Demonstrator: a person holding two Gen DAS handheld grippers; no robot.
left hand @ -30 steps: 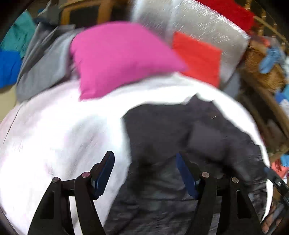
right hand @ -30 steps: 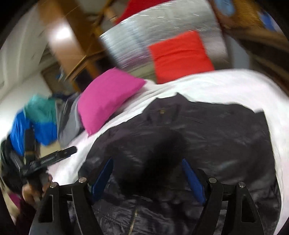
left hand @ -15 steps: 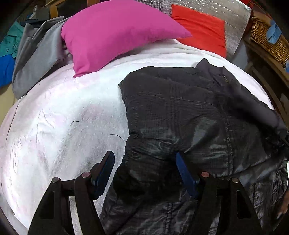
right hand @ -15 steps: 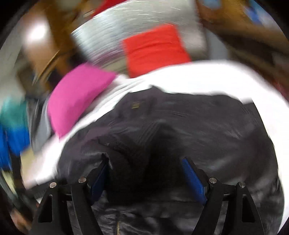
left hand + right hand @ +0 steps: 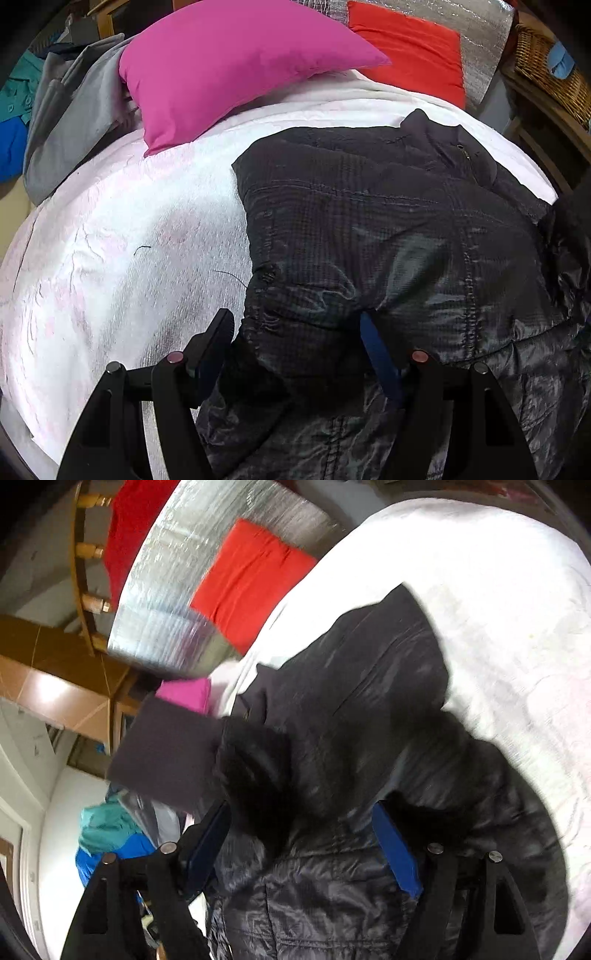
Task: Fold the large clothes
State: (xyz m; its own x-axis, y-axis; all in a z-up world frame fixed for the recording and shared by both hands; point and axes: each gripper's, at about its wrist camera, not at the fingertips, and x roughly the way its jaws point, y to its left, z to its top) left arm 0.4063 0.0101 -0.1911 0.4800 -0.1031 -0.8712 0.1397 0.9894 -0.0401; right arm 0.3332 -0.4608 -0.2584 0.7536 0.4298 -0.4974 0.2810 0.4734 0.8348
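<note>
A large black quilted jacket (image 5: 388,240) lies spread on a white bed cover (image 5: 122,251), collar toward the pillows. My left gripper (image 5: 295,328) is open, low over the jacket's left lower part, with dark fabric bunched between its fingers. In the right wrist view the jacket (image 5: 362,709) is lifted and folded, and a dark sleeve cuff (image 5: 166,753) sticks out to the left. My right gripper (image 5: 303,823) is open with jacket fabric between its blue pads (image 5: 397,853); the view is tilted and blurred.
A magenta pillow (image 5: 229,66) and a red pillow (image 5: 410,51) lie at the head of the bed against a silver foil panel (image 5: 166,602). Grey and teal clothes (image 5: 70,107) pile at the left. A wicker basket (image 5: 546,62) stands at the right.
My left gripper has steadied low over the jacket's left side. My right gripper has rolled and lifted the jacket's right side; a sleeve cuff now hangs out at the left.
</note>
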